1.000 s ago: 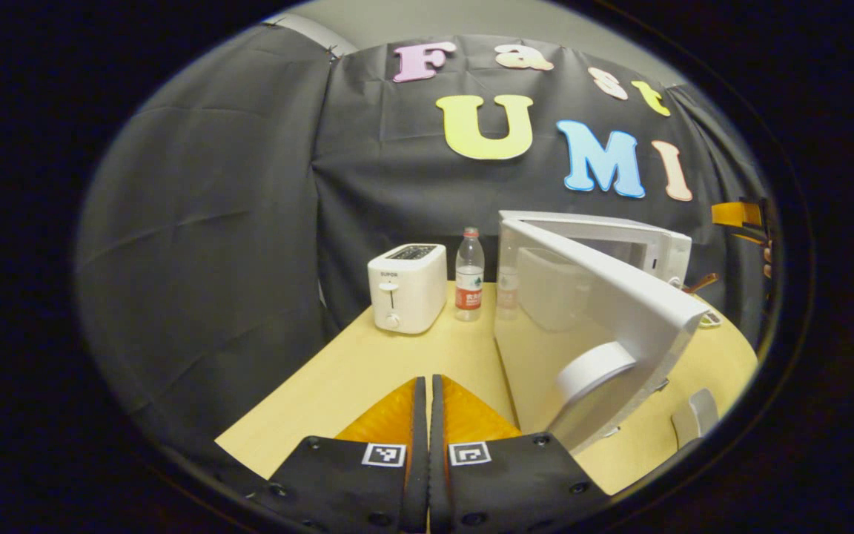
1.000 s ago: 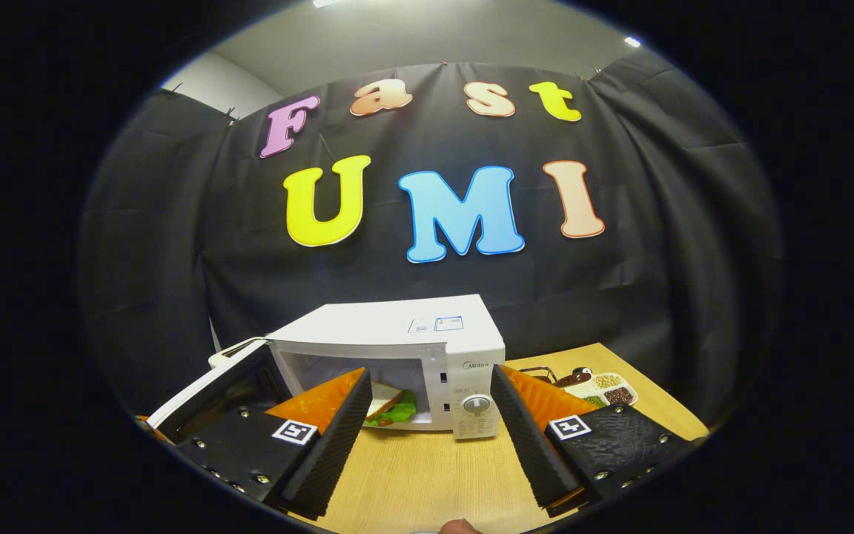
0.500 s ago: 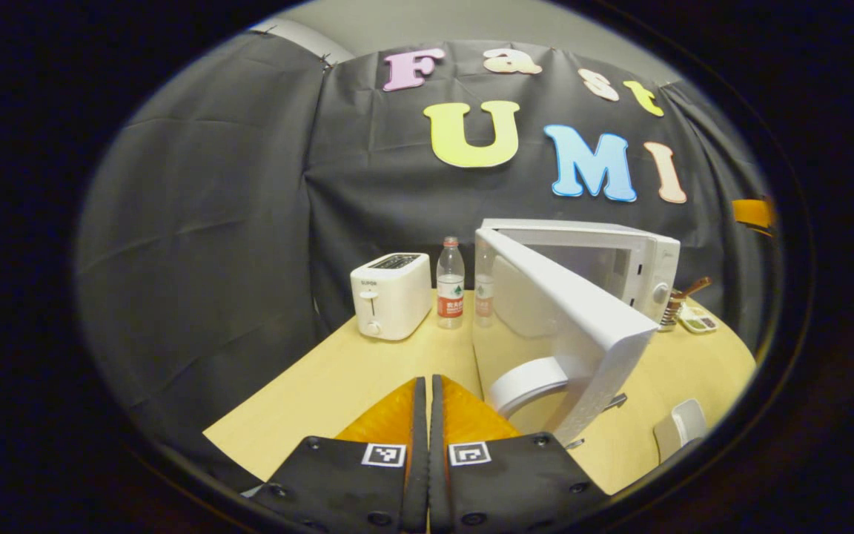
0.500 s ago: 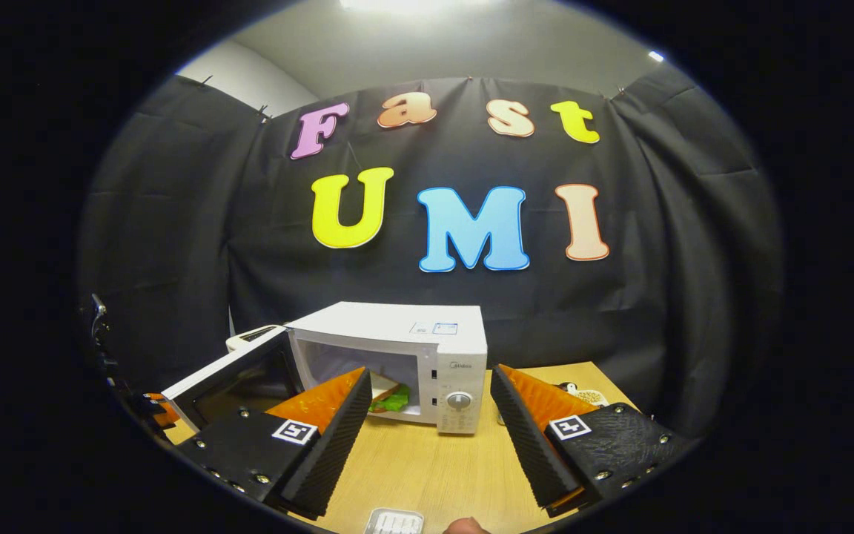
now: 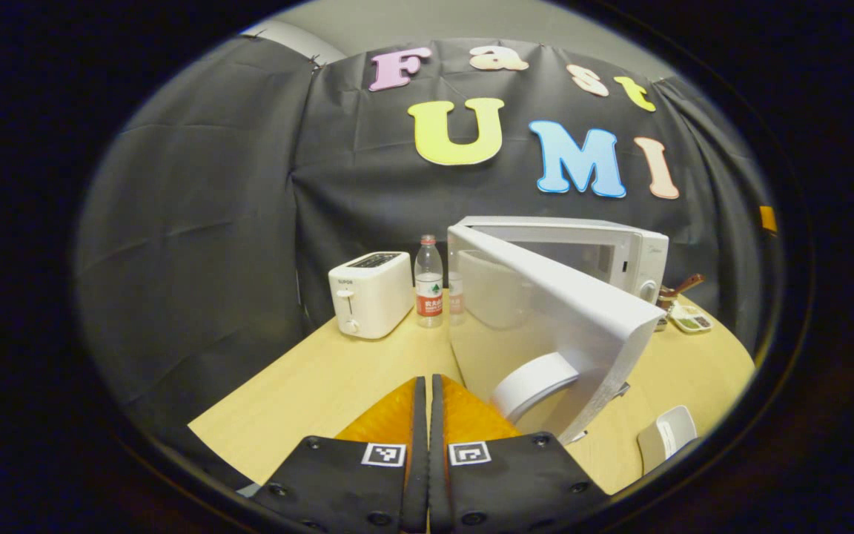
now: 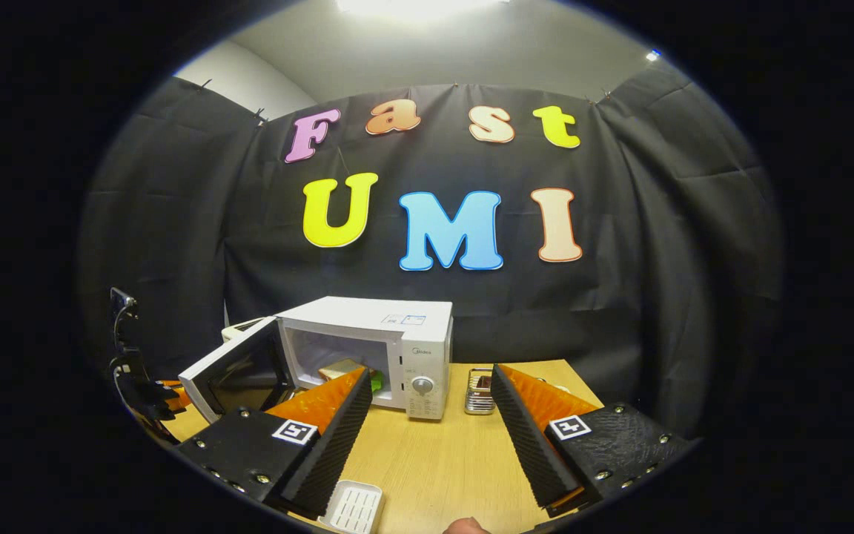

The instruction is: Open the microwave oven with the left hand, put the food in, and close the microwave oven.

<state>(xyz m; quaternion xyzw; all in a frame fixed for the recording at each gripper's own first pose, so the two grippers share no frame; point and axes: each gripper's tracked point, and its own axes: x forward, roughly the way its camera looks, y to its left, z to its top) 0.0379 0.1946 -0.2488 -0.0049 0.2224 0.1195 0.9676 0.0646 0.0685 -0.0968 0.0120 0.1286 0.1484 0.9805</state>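
The white microwave (image 6: 368, 319) stands on the wooden table with its door (image 6: 238, 371) swung open to the left. A sandwich with green lettuce (image 6: 342, 368) lies inside the cavity. My right gripper (image 6: 431, 371) is open and empty, held back from the oven front above the table. In the left gripper view the open door (image 5: 545, 311) stands just ahead and to the right of my left gripper (image 5: 423, 382), which is shut with nothing between its fingers. The left gripper (image 6: 173, 393) also appears at the door's outer edge in the right gripper view; whether it touches the door is unclear.
A white toaster (image 5: 370, 293) and a water bottle (image 5: 428, 284) stand at the back left of the table. A small white tray (image 6: 353, 508) lies near the front edge. A metal rack (image 6: 479, 389) and a condiment dish (image 5: 690, 319) sit right of the microwave.
My right gripper has drawn back from the microwave, still open, leaving the sandwich inside. The left gripper stays shut and has shifted a little by the open door.
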